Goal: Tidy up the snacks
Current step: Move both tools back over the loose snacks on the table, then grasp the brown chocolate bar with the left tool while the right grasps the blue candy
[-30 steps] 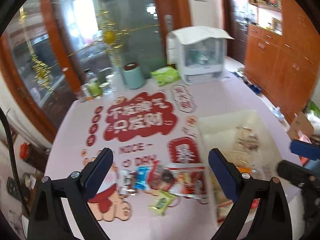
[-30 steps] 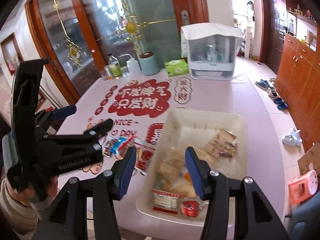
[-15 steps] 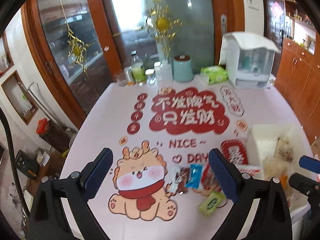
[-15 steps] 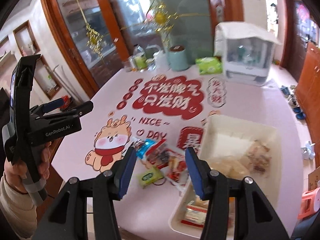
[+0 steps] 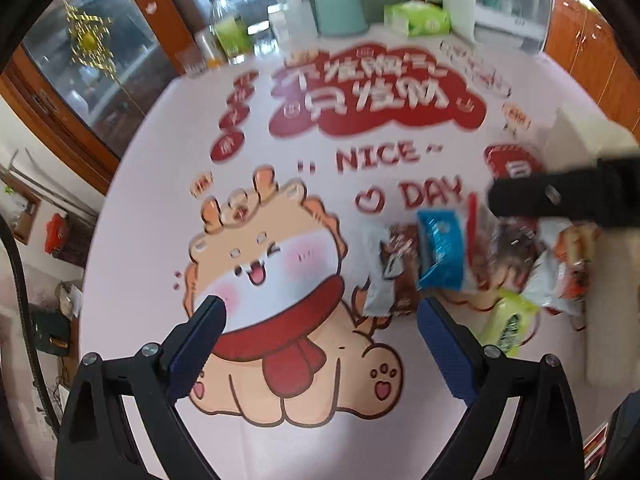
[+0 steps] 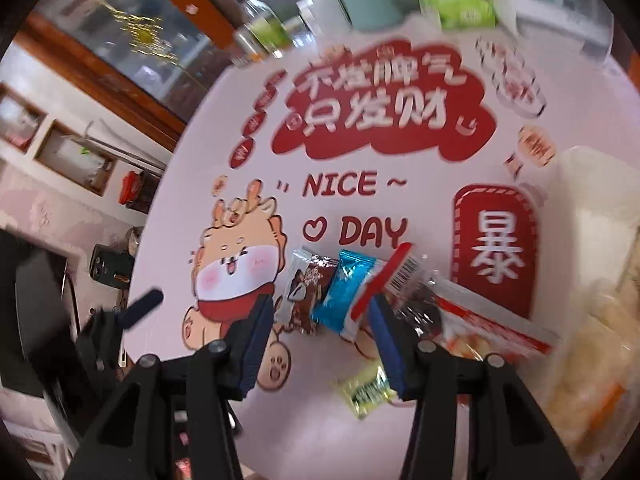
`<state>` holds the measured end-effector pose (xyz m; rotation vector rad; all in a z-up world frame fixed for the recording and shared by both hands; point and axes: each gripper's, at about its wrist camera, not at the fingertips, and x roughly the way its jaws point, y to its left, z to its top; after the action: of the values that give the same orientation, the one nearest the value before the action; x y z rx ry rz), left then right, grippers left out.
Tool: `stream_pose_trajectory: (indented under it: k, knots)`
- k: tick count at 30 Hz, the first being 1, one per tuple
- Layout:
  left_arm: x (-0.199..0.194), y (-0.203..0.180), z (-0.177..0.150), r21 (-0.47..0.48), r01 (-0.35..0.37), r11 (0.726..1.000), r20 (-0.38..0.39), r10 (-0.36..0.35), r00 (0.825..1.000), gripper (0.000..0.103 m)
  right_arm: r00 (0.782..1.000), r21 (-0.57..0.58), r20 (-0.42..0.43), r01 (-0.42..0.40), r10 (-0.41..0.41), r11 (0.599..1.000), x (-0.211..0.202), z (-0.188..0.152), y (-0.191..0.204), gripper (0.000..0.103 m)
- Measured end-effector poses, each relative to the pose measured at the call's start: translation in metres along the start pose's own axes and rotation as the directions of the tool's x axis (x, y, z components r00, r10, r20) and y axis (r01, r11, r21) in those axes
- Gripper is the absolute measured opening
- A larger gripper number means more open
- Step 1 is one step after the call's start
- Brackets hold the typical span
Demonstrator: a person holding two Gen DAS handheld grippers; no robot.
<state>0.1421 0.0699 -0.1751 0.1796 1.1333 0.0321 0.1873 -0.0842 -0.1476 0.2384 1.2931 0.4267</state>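
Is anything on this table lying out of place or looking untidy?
Yes. Several snack packets lie loose and overlapping on the table beside the white plastic bin: a blue foil packet over a brown one, and a small yellow-green packet apart.

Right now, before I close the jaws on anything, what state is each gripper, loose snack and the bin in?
Left gripper: open, empty, over the table.
Right gripper: open, empty, jaws either side of the snack pile.
Blue packet: sealed, lying on the brown packet.
Brown packet: sealed, flat on the table.
Green packet: sealed, lying apart from the pile.
Bin: open-topped, snacks inside.
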Motion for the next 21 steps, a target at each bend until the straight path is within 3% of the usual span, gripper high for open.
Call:
stream_pose_trajectory:
  k: [9, 21]
  knots:
    - [0.038, 0.023, -0.001, -0.049, 0.058, 0.997, -0.073, -0.061, 0.995, 0.096, 0.983, 0.062, -0.176, 0.070, -0.058, 0.996, 0.078, 0.023, -0.006, 0.040]
    - [0.062, 0.031, 0.004, -0.092, 0.104, 0.990, -0.107, -0.114, 0.988, 0.096, 0.942, -0.013, -0.242, 0.238, -0.234, 0.971, 0.102, 0.024, 0.003, 0.041]
